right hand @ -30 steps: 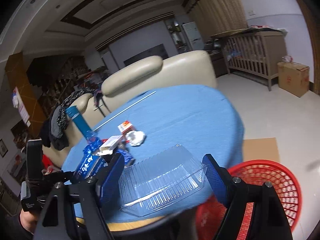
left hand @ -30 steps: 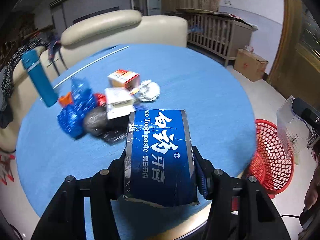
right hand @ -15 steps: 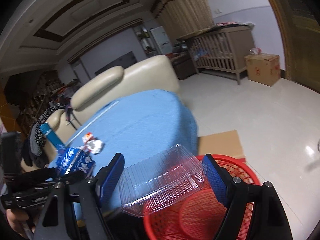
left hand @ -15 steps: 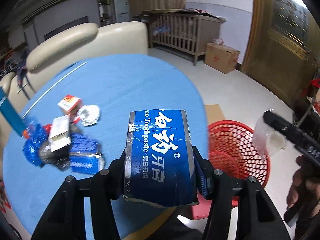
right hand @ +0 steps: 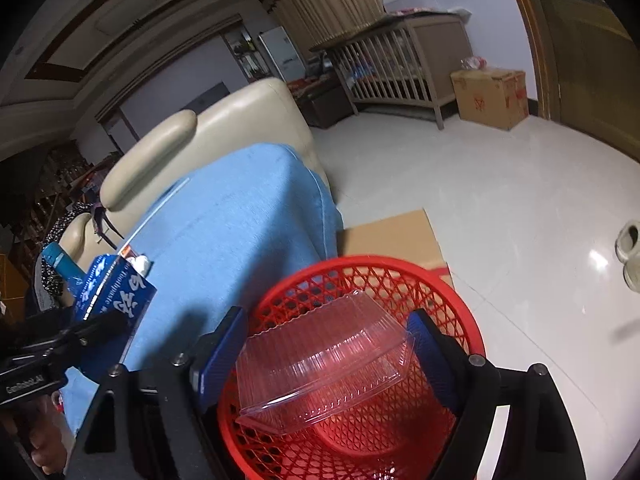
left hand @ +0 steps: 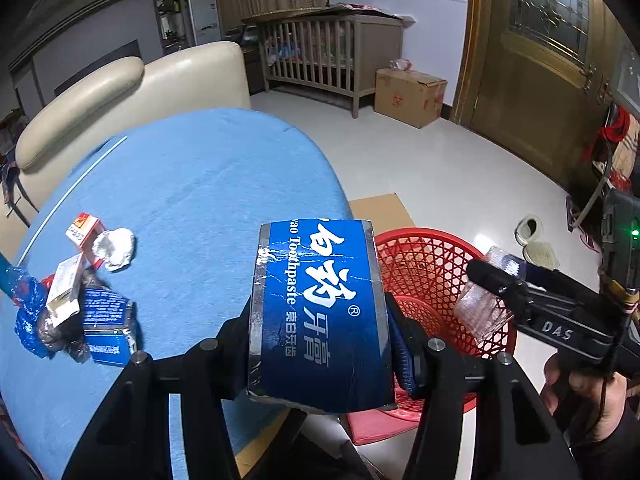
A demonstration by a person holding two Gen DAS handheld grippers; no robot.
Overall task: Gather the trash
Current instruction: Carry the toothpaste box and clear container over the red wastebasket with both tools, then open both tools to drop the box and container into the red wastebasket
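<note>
My left gripper is shut on a blue toothpaste box and holds it above the table's near edge, beside the red mesh basket. My right gripper is shut on a clear plastic clamshell container and holds it over the open red basket. The right gripper and container also show in the left wrist view, over the basket's right rim. The toothpaste box shows at the left of the right wrist view.
More trash lies on the blue round table: a crumpled white paper, a small red-and-white box, a blue carton and blue wrappers. A cream sofa stands behind. Flat cardboard lies on the floor.
Both grippers have swung right, away from the trash pile toward the red basket. The clamshell is now directly over the basket; the toothpaste box is near the basket's left rim.
</note>
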